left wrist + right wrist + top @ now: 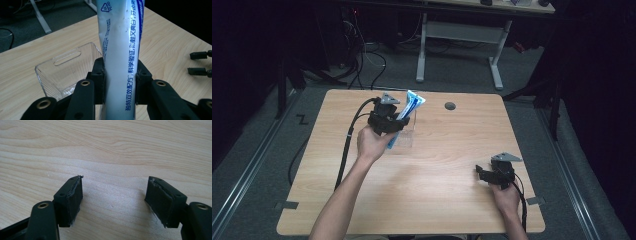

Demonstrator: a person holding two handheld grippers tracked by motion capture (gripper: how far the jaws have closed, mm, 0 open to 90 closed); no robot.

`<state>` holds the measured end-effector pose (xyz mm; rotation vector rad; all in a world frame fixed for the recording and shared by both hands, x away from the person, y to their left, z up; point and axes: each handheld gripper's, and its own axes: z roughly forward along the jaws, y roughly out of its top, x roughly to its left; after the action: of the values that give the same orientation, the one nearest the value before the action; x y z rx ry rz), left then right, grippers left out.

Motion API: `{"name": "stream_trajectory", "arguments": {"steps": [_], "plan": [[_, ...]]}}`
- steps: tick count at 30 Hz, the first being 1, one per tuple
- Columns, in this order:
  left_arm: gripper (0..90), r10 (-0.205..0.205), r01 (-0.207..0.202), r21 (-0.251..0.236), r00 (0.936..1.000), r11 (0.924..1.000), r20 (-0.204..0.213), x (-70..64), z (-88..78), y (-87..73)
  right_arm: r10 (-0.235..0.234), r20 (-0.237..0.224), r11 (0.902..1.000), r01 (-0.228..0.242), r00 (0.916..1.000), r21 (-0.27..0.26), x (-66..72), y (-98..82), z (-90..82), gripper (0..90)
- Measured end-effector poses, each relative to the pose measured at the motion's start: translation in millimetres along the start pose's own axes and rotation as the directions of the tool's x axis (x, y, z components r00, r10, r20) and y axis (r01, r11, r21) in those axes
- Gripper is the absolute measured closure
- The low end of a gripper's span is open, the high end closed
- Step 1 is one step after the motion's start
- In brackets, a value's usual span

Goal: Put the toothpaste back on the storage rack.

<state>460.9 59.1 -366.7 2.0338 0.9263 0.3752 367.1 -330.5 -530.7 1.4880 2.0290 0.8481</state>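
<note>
High view: my left gripper (395, 120) is clamped on a blue-and-white toothpaste tube (408, 112), holding it tilted above a clear plastic box (406, 137) at the far middle of the wooden table (437, 195). My left hand (371, 142) grips the tool from below. My right gripper (482, 173) rests near the table's right edge, well apart from the box, jaws wide with nothing between them.

Left gripper view: my two pads (99, 83) press on the toothpaste tube (121, 62) from either side; the tube rises between them, printed with blue Chinese text and a recycling triangle. The clear plastic box (65, 68), with its slot handle, lies just behind and left of the tube. The right gripper's fingertips (198, 55) show at the right edge.

Right gripper view: my pads (71, 200) stand far apart over bare table (112, 157), holding nothing.
</note>
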Motion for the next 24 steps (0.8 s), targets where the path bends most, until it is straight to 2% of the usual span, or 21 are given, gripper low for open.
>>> {"name": "stream_trajectory", "arguments": {"steps": [3, 6, 7, 12, 17, 24], "plan": [[68.6, -0.005, 0.005, -0.023, 0.9999, 0.9997, -0.010, 1.8, 0.4, 3.5, -0.002, -0.001, 1.0000, 0.002, 1.0000, 0.000, -0.2, 0.0, 0.0, 29.7], [68.7, 0.030, -0.031, -0.025, 0.9982, 0.9992, -0.052, -0.4, 1.6, 7.0, -0.003, -0.001, 1.0000, 0.003, 1.0000, 0.000, -0.2, 0.0, 0.0, 29.7], [68.7, 0.030, -0.031, -0.025, 0.9982, 0.9992, -0.051, -0.2, 1.9, 7.8, -0.002, -0.001, 1.0000, 0.002, 1.0000, 0.000, -0.2, 0.0, 0.0, 29.7], [68.7, 0.007, -0.009, -0.034, 0.9988, 0.9994, -0.048, 4.3, 5.6, 12.9, -0.002, -0.001, 1.0000, 0.002, 1.0000, 0.000, -0.2, 0.0, 0.1, 29.7], [68.7, -0.054, 0.052, -0.069, 0.9983, 0.9963, -0.023, 12.7, 8.8, 15.4, -0.003, -0.002, 1.0000, 0.003, 1.0000, 0.000, -0.3, 0.0, 0.1, 29.7], [68.7, -0.081, 0.078, -0.082, 0.9957, 0.9936, -0.045, 18.2, 15.5, 16.4, 0.001, 0.002, 1.0000, -0.001, 1.0000, 0.002, -0.5, 0.1, 0.3, 27.6]]}}
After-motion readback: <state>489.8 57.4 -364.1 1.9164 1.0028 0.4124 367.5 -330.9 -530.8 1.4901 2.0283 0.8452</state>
